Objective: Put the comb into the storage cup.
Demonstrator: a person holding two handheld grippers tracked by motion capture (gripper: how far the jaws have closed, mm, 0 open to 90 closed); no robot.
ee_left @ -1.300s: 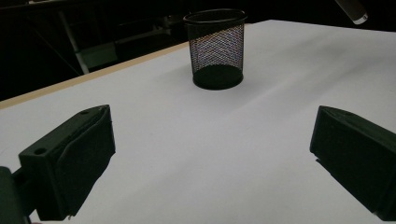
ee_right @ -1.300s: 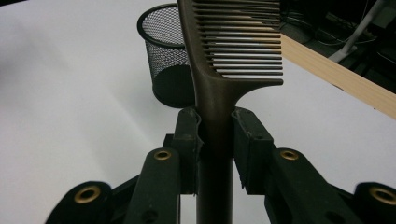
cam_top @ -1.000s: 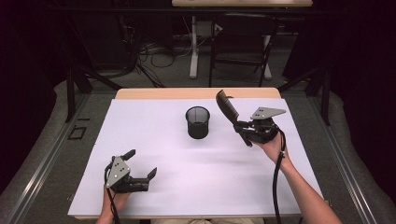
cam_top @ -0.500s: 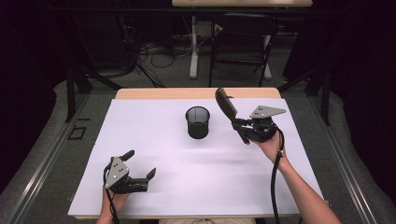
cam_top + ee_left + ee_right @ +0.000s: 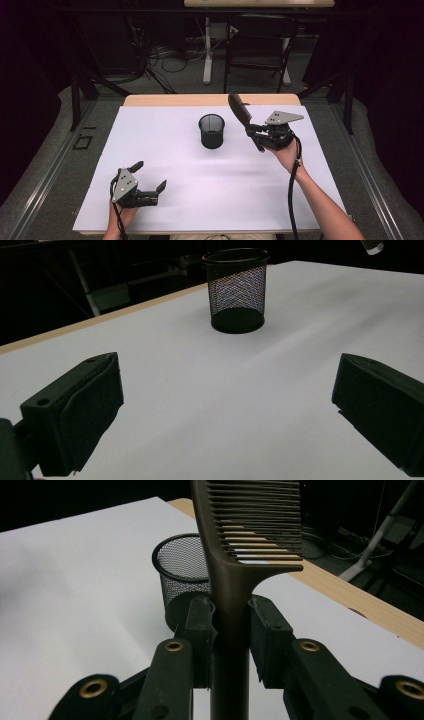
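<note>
Being carried toward the mesh cup (image 5: 211,131), a dark brown comb (image 5: 240,112) is being held by its handle in the right gripper (image 5: 257,134), with the jaws clamped tight on either side of the handle, as is seen plainly in the right gripper view, where the comb (image 5: 235,555) is rising between the two pads and its teeth are pointing toward the right of that view. In the high view the comb is being kept aloft, tilted, with its toothed end up and leaning toward the cup, just beside the cup's right side and not touching it. The cup (image 5: 185,575) is standing upright on the white table cover (image 5: 175,200), near the far middle of the table, and nothing is seen inside it.

The left gripper (image 5: 147,186) is being rested low near the front left corner, well apart from the cup, with its jaws spread wide and nothing between them; the cup (image 5: 236,290) is being faced from there.

The step in hand is judged to be the transport of the comb to the cup. For the next move, the comb is likely needing to be brought over the cup's mouth, turned more upright so one end is pointing down into the opening, and lowered before the jaws are being parted.
</note>
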